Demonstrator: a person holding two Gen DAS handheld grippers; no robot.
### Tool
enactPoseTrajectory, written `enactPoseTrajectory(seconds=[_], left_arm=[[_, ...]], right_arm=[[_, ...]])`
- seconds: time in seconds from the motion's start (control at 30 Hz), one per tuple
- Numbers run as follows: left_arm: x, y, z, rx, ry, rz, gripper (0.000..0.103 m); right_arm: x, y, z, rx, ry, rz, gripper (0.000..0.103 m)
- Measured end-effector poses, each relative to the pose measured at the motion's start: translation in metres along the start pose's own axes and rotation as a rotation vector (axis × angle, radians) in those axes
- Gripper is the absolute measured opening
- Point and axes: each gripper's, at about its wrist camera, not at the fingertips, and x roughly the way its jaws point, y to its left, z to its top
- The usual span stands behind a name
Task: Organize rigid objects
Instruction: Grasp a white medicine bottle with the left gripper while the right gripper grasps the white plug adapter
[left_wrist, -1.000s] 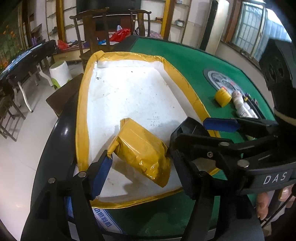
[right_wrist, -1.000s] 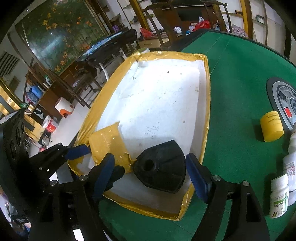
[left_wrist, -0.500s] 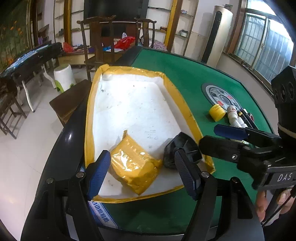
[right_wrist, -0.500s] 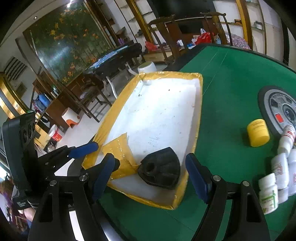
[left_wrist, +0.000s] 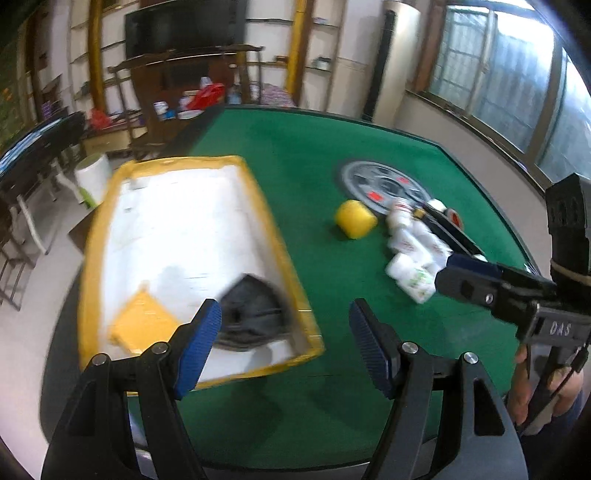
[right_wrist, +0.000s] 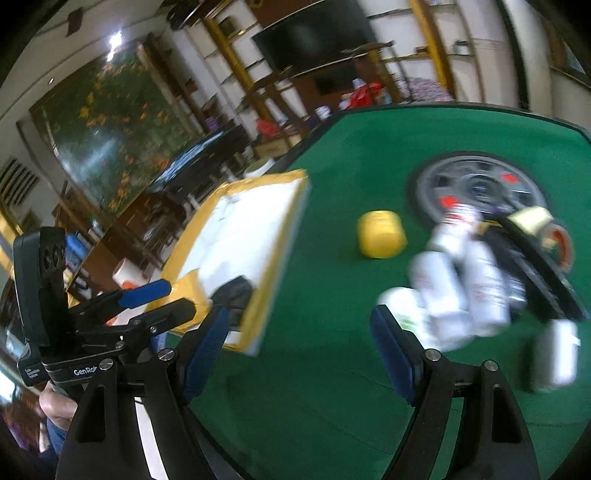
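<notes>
Ahead of our empty, spread right gripper (right_wrist: 299, 347): cluster of white plastic bottles (right_wrist: 461, 280), count blurred | one yellow cylinder (right_wrist: 380, 234) | left gripper (left_wrist: 284, 339) spread, empty | one black wedge-shaped block (left_wrist: 255, 317) in yellow-rimmed white tray (left_wrist: 258, 199)

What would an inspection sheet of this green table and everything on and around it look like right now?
Surface: green felt table, round dial inset.
Job's things: yellow-rimmed white tray holding a yellow packet and black part; yellow cylinder and white bottles loose on the felt.
Clutter: black strap and tape roll beside the bottles.
Grippers: left gripper and right gripper both open, empty.
Cables: nothing seen.
Surroundings: wooden chairs, shelves, windows, blurred.
</notes>
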Motion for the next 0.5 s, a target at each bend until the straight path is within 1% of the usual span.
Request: enactPoseTrajectory(seconds=[0.07, 0.17, 0.23, 0.3, 0.37, 0.4, 0.43, 0.5], left_arm=[[0.004, -0.020, 0.000, 0.030, 0.007, -0.028, 0.072], [0.012, -0.044, 0.001, 0.044, 0.019, -0.062, 0.072], [0.021, -0.057, 0.003, 0.037, 0.041, -0.089, 0.071], [0.033, -0.071, 0.007, 0.023, 0.068, -0.123, 0.071], [0.047, -0.081, 0.012, -0.007, 0.102, -0.143, 0.071], [0.053, -0.085, 0.014, -0.024, 0.118, -0.154, 0.071], [0.062, -0.087, 0.017, -0.059, 0.139, -0.160, 0.071], [0.074, -0.086, 0.018, -0.134, 0.172, -0.177, 0.071]], right_arm=[[-0.014, -0.018, -0.002, 0.017, -0.031, -0.043, 0.074], [-0.039, -0.045, -0.005, 0.040, -0.096, -0.139, 0.074], [-0.054, -0.066, -0.009, 0.060, -0.142, -0.221, 0.076], [-0.061, -0.085, -0.014, 0.096, -0.162, -0.264, 0.078], [-0.065, -0.113, -0.019, 0.165, -0.163, -0.242, 0.078], [-0.065, -0.121, -0.021, 0.192, -0.165, -0.228, 0.078], [-0.064, -0.131, -0.023, 0.220, -0.165, -0.214, 0.078], [-0.063, -0.139, -0.026, 0.231, -0.170, -0.209, 0.078]])
